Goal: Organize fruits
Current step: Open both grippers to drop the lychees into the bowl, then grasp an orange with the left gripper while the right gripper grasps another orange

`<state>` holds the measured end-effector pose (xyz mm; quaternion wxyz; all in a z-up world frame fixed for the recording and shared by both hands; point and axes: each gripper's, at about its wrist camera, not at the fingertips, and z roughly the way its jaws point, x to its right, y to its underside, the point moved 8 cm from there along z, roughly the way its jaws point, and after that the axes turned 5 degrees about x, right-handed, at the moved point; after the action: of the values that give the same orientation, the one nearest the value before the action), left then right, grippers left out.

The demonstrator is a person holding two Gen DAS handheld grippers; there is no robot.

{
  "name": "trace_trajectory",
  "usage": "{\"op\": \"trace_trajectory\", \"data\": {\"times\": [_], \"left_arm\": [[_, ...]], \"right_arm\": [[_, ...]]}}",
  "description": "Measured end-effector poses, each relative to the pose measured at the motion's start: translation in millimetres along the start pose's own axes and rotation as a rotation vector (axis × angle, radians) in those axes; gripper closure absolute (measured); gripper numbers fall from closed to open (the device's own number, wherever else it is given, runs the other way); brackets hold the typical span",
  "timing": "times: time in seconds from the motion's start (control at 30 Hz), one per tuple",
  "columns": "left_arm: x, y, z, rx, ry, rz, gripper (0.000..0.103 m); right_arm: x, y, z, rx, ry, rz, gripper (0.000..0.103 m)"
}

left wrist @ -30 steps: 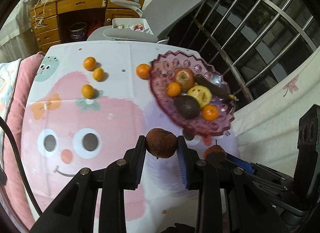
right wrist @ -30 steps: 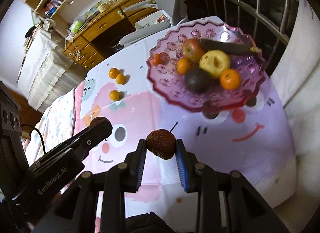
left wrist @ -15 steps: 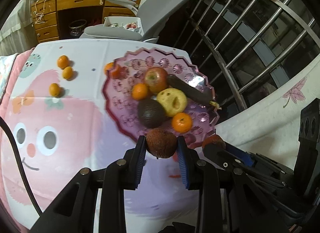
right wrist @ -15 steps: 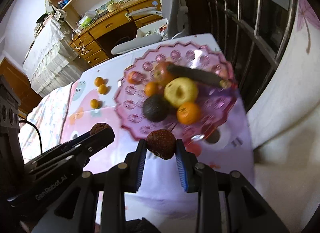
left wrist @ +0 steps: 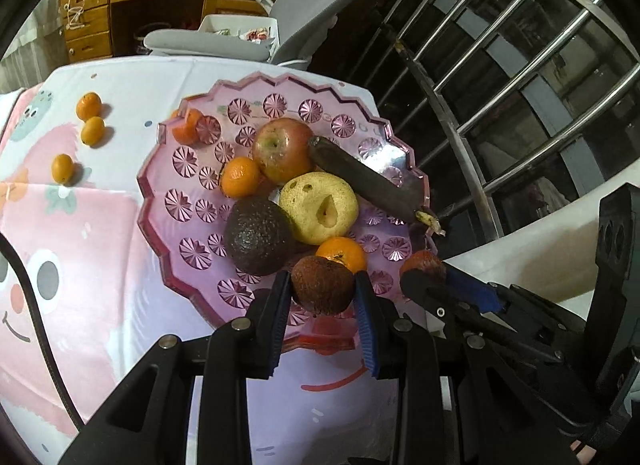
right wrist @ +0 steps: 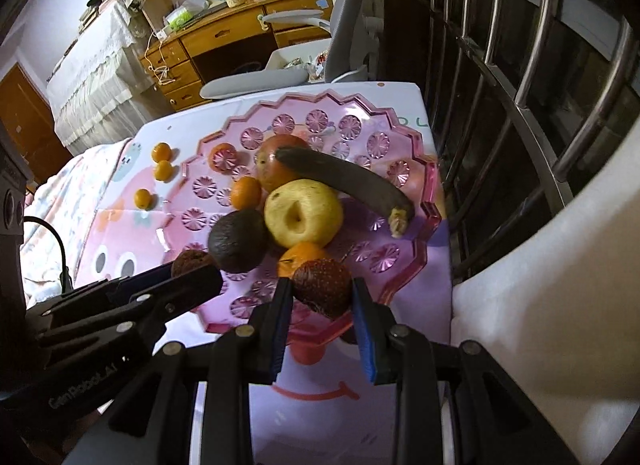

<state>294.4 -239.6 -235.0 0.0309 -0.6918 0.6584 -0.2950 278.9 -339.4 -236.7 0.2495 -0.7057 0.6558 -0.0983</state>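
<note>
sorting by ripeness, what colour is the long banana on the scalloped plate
Dark brown-black skin, pale yellowish stem tip: the long banana, clearest in the right wrist view.

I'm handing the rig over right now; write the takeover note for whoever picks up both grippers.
Left gripper: shut on a brown fruit, held over the near edge of the pink plate.
Right gripper: shut on a reddish fruit, also over the near edge.
Done: apple, yellow fruit, avocado, dark banana and two oranges already lie in the plate.
Left: release both held fruits, then fetch the three small oranges on the cloth and the one behind the plate's far-left rim.
</note>
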Motion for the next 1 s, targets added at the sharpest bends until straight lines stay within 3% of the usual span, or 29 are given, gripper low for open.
{"op": "trace_trajectory", "data": {"times": [0.3,0.47,0.67,1.0], "left_arm": [[-14,-4,-15,0.031,-0.034,-0.006,0.054],[-37,4,-32,0.030,-0.066,-0.029,0.051],[-67,21,-53,0.013,-0.099,-0.051,0.046],[-138,35,-108,0.005,-0.109,-0.038,0.036]], "right_arm": [[10,-2,7,-0.014,-0.001,0.037,0.072],[6,2,4,-0.018,-0.004,0.067,0.071],[-8,7,-7,0.003,0.002,0.093,0.061],[-60,32,-16,-0.014,0.010,0.128,0.058]]}}
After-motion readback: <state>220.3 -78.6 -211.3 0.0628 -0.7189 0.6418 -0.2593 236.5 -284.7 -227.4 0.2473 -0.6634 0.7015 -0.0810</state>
